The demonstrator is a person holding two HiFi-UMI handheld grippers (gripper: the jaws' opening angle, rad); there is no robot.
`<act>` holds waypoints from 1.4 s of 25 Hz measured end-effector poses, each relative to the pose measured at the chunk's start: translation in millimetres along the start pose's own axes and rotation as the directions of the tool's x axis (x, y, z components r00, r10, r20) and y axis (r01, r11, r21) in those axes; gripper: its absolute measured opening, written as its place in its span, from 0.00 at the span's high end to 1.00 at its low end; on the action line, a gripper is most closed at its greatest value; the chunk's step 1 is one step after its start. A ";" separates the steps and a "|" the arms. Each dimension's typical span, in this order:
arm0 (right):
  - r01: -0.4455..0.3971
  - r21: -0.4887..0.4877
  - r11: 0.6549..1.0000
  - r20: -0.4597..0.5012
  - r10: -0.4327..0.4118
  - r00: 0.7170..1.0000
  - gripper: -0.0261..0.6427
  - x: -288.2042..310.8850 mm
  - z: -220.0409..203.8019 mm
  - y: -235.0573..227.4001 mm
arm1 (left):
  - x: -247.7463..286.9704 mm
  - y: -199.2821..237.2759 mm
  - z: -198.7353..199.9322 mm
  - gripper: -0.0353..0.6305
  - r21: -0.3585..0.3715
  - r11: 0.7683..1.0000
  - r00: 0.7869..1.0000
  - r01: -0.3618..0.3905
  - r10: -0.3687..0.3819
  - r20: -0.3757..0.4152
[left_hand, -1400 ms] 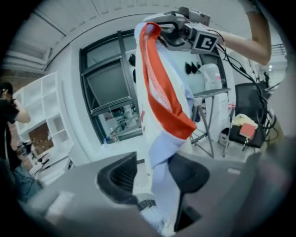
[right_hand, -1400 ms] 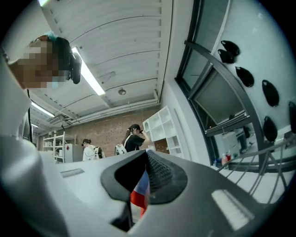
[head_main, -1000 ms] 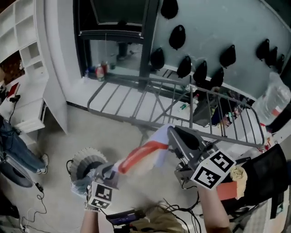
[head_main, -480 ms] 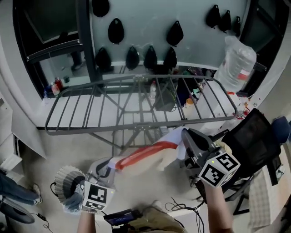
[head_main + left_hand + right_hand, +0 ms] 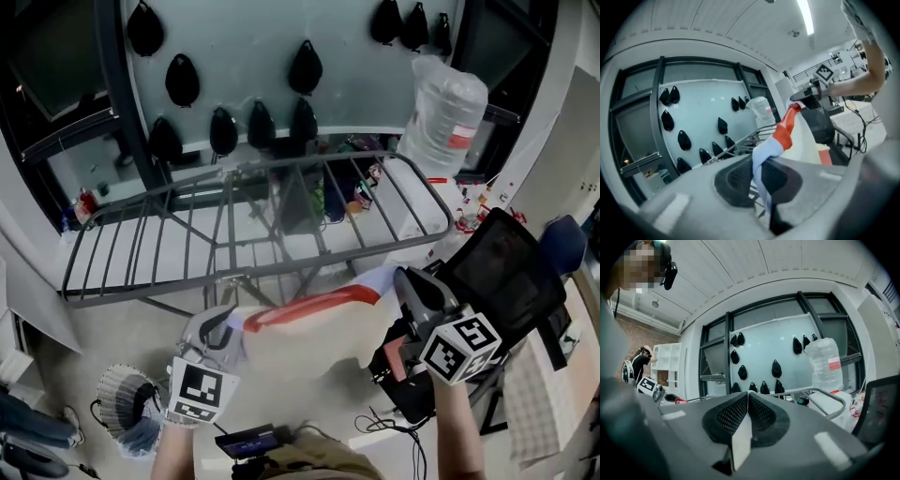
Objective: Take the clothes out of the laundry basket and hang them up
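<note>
Garment (image 5: 300,345), cream with a red band and pale blue ends, is stretched left to right between the two tongs, on the near side of the drying rack (image 5: 281,270). Nearest, both forearms reach in from the bottom edge, with the marker cubes facing up. The left gripper (image 5: 217,330) is clenched on the garment's pale blue end, and the cloth is pinched flat between its pads (image 5: 740,178). The right gripper (image 5: 410,284) is held about level. It is clamped on the other end, where a pale slip of fabric shows between its closed pads (image 5: 761,416). A black chair (image 5: 502,272) stands just right of it. Beyond the rack, at far right, is a large clear water bottle (image 5: 445,108). Dark drop-shaped objects (image 5: 305,66) dot the far glass panel.
</note>
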State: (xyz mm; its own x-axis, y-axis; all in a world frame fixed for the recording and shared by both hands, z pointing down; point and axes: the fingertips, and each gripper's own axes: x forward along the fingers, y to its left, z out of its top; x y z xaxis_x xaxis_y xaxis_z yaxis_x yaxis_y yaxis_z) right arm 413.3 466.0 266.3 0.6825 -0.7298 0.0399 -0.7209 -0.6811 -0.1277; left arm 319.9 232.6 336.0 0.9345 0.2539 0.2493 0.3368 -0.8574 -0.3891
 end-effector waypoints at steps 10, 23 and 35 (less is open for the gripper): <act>0.045 -0.054 0.998 0.044 -0.043 0.998 0.95 1.4 23.2 -63.5 | 63.2 8.2 53.2 0.93 0.037 0.999 0.999 -0.016 0.015 0.048; 0.097 -0.093 0.991 0.039 -0.094 0.995 0.95 99.5 44.4 -114.3 | 159.1 93.3 69.3 0.93 0.076 0.997 0.998 -0.017 0.012 0.067; 0.132 -0.109 0.985 -0.018 -0.134 0.991 0.95 226.7 58.6 -157.8 | 262.3 187.4 53.6 0.93 0.037 0.999 0.999 0.032 -0.032 0.014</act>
State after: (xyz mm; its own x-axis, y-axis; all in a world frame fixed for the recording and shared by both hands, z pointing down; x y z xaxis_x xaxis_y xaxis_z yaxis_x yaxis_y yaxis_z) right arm 688.9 411.5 237.4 0.7708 -0.6326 0.0747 -0.6336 -0.7736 -0.0128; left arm 634.3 162.5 281.0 0.9247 0.2878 0.2491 0.3703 -0.8316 -0.4139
